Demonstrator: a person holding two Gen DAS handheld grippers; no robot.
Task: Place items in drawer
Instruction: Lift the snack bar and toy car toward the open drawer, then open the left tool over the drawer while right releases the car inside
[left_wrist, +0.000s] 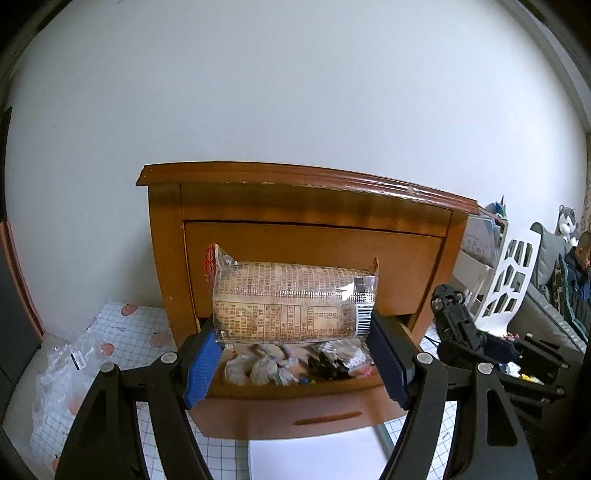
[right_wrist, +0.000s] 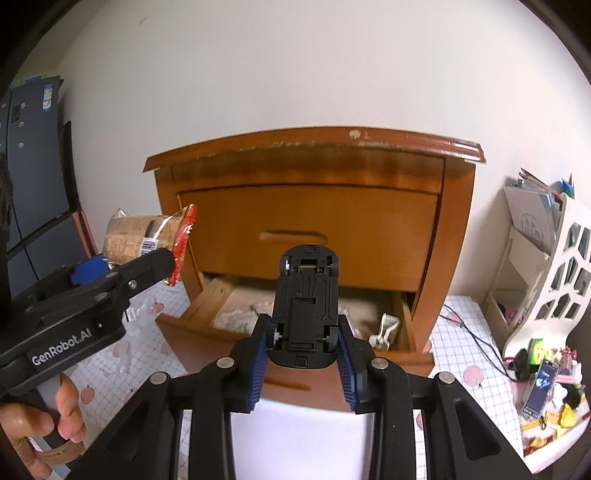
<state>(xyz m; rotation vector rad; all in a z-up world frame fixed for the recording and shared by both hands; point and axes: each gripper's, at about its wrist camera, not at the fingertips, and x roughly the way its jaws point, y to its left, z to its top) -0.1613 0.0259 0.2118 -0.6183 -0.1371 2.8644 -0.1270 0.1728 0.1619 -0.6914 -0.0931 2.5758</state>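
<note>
My left gripper (left_wrist: 293, 332) is shut on a clear snack packet (left_wrist: 291, 299) with printed text, its blue pads pressing on both ends and holding it level in front of the wooden nightstand (left_wrist: 306, 206). Below the packet the lower drawer (left_wrist: 325, 413) stands open, with wrapped bits inside. My right gripper (right_wrist: 304, 339) is shut on a black toy car (right_wrist: 306, 295), underside towards the camera and nose up, above the open drawer (right_wrist: 391, 369). The right wrist view also shows the left gripper (right_wrist: 110, 280) with the packet (right_wrist: 144, 236) at the left.
The upper drawer (right_wrist: 295, 236) is shut. A white cut-out rack (right_wrist: 554, 258), a phone (right_wrist: 539, 384) and a black cable (right_wrist: 476, 339) lie to the right. A crumpled plastic bag (left_wrist: 62, 373) lies left. A person (left_wrist: 580, 258) sits far right.
</note>
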